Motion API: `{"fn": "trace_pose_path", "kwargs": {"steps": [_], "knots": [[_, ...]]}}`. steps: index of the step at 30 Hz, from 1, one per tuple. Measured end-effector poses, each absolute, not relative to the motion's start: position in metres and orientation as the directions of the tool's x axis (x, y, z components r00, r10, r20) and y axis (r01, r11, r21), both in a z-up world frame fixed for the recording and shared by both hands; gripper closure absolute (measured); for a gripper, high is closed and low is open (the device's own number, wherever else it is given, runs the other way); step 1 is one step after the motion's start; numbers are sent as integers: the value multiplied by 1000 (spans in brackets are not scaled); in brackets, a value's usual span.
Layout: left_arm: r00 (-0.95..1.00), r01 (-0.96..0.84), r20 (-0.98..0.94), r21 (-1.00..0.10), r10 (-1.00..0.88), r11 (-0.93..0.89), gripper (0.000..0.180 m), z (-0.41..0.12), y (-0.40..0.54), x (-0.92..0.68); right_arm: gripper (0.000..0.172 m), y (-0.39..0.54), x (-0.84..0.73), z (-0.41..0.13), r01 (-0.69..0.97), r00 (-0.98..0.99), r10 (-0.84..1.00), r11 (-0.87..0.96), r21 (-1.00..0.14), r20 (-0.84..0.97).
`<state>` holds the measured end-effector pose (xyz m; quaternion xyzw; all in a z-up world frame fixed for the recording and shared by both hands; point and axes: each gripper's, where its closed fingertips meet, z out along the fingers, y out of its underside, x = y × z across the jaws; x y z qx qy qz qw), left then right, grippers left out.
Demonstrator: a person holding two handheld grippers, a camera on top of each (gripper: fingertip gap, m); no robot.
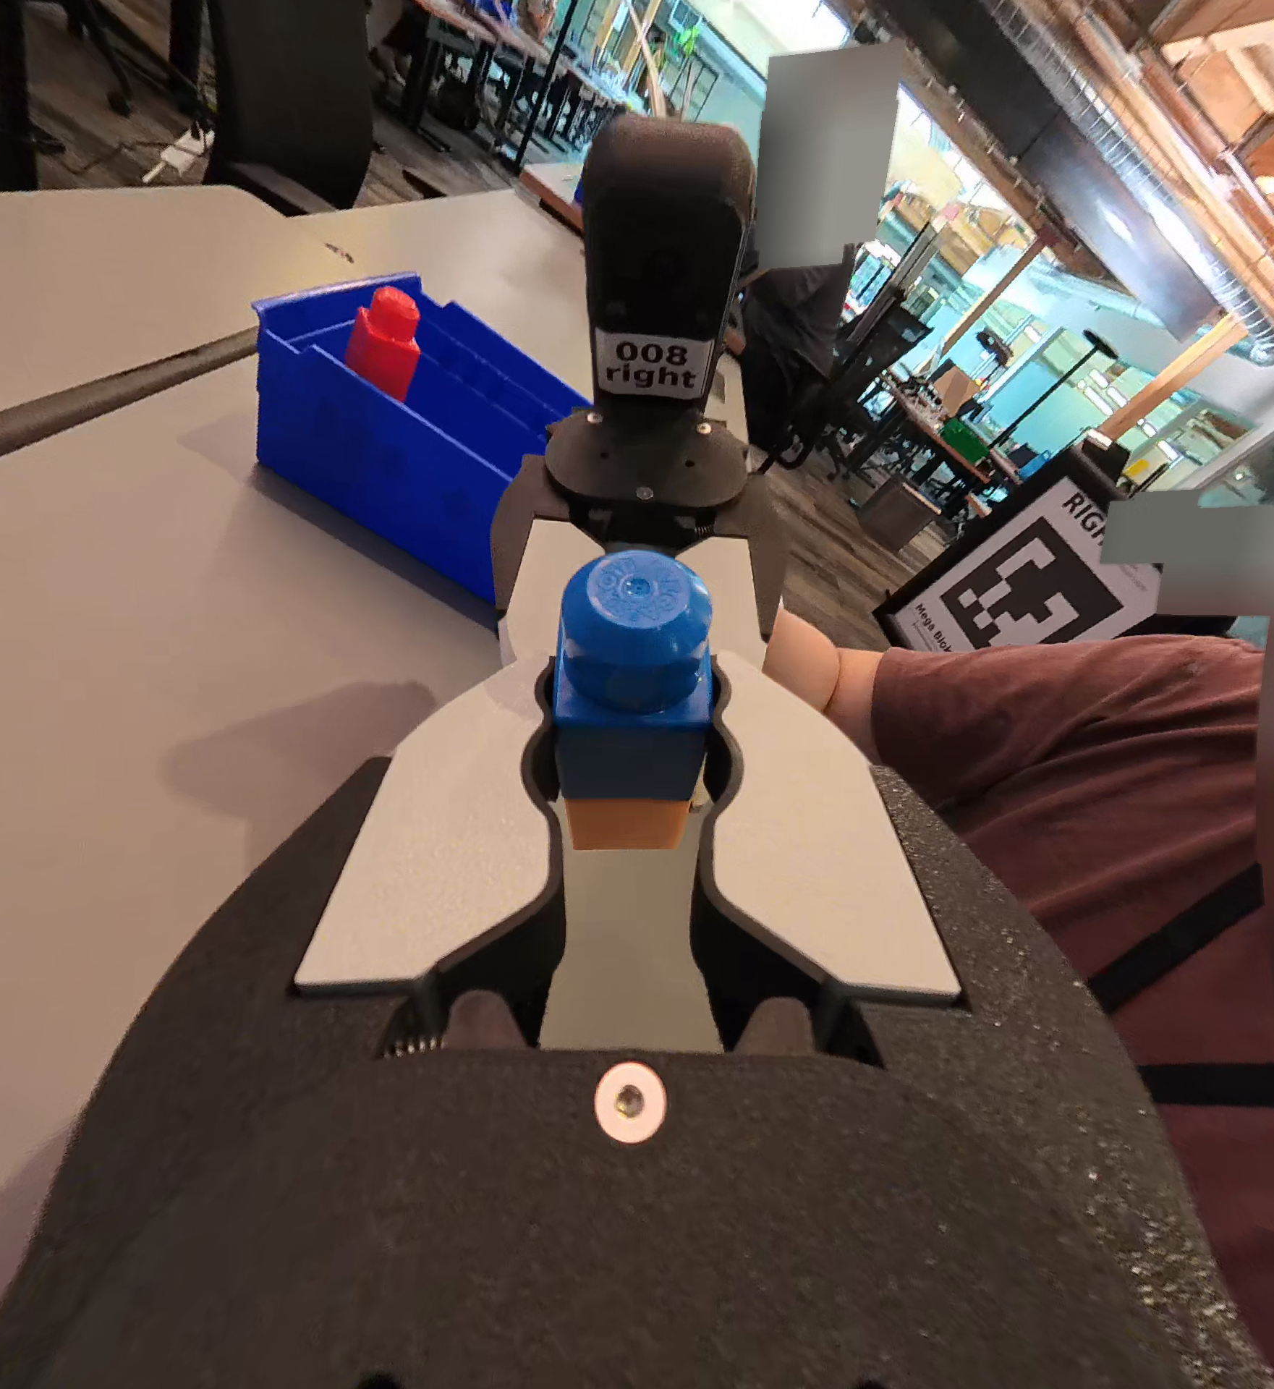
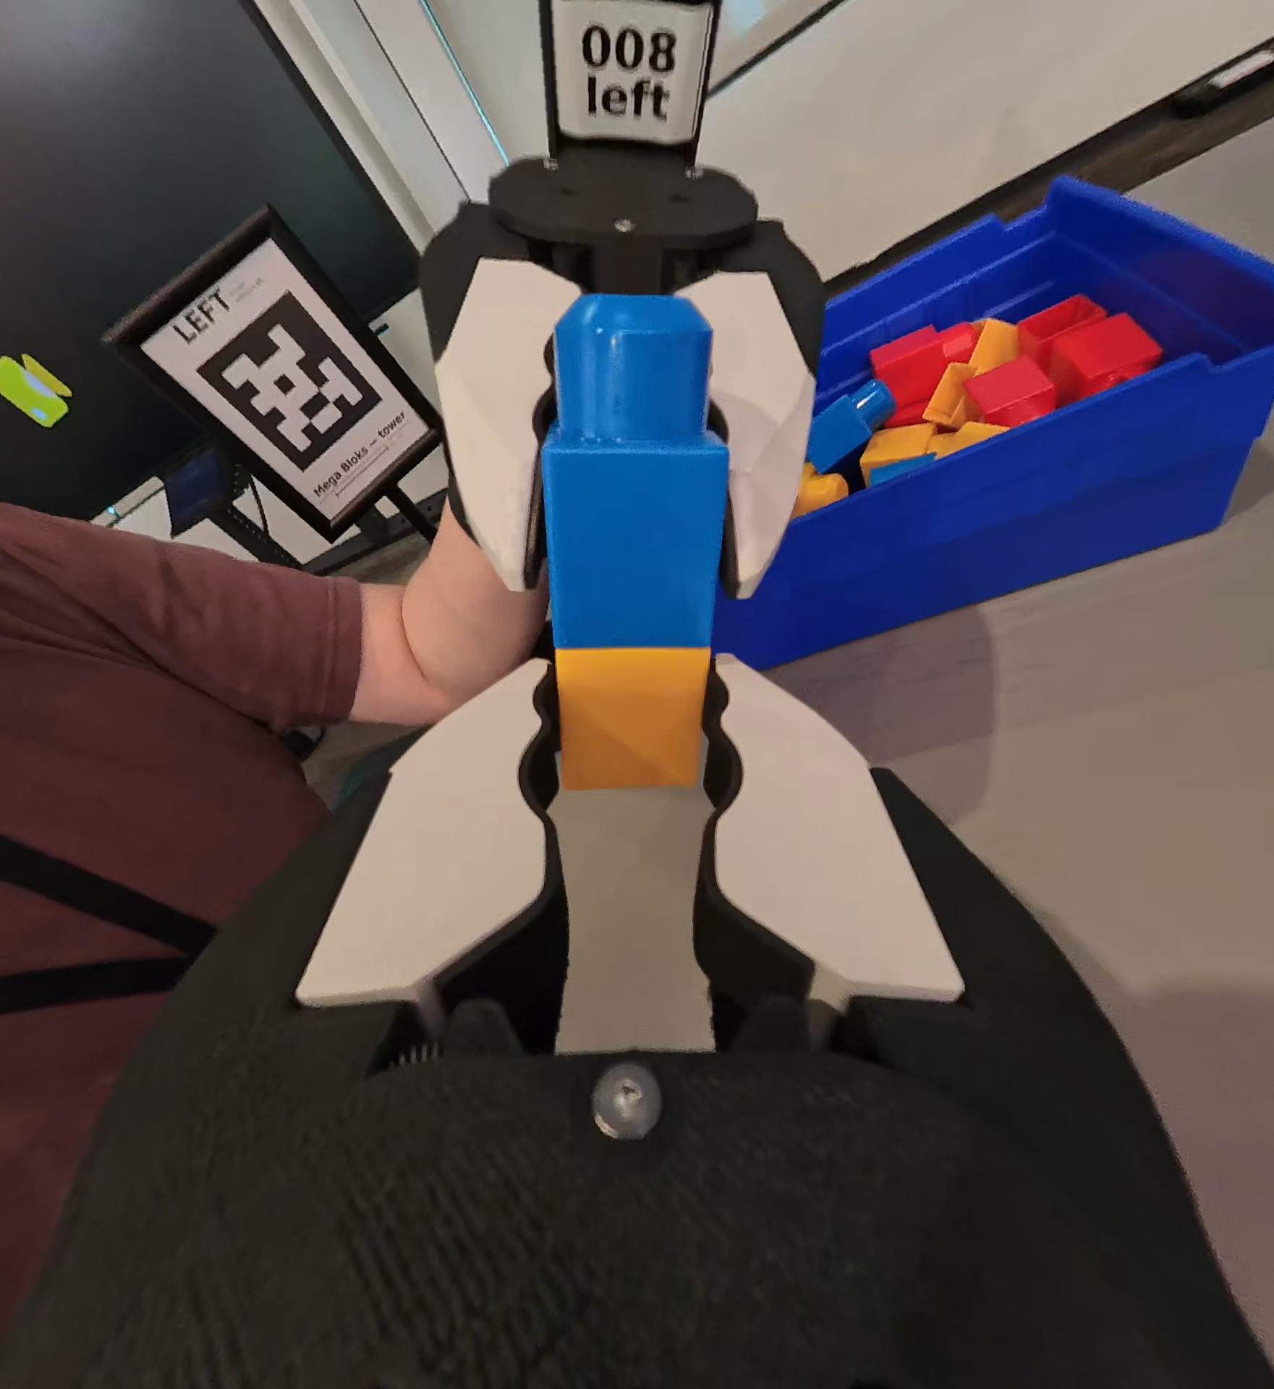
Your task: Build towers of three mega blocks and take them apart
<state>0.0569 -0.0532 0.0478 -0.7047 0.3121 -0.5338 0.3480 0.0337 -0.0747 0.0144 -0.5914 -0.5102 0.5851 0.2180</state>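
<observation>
Grey table (image 2: pixel 1069 751) — blue bin (image 2: pixel 1032 526) — open workshop behind

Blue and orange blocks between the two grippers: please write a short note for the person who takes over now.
Left gripper: jaws clamp the blue plastic block.
Right gripper: jaws clamp the orange plastic block.
The two blocks are joined, held above the grey table.
Blue plastic bin holds loose red, orange and blue blocks.
Done: two joined. Left: either add a third block or pull these apart; I cannot tell which.
</observation>
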Motion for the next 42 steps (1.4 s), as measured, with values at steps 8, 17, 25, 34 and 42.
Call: {"fn": "trace_pose_path", "kwargs": {"steps": [8,17,25,34,42], "knots": [[328,-42,377,-910,-866,-412,145,104,-69,-27,135,-68,44,30,297,-227,863,-380,-876,-452],[707,-339,-177,-934,-685,-109,151,68,-68,-157,135,-50,58,33,277,-167,891,-368,-888,-422],[552,-539,-112,-804,-826,-252,149,-38,-40,-129,135,-49,60,26,310,-161,888,-369,-876,-431],[542,-649,-81,-673,-837,-355,147,-92,-25,-122,135,-48,53,-29,547,-36,948,-246,-800,-316],[530,-641,-107,-700,-841,-315,144,-69,-30,-117,135,-59,43,5,369,-157,901,-326,-871,-404]]}}
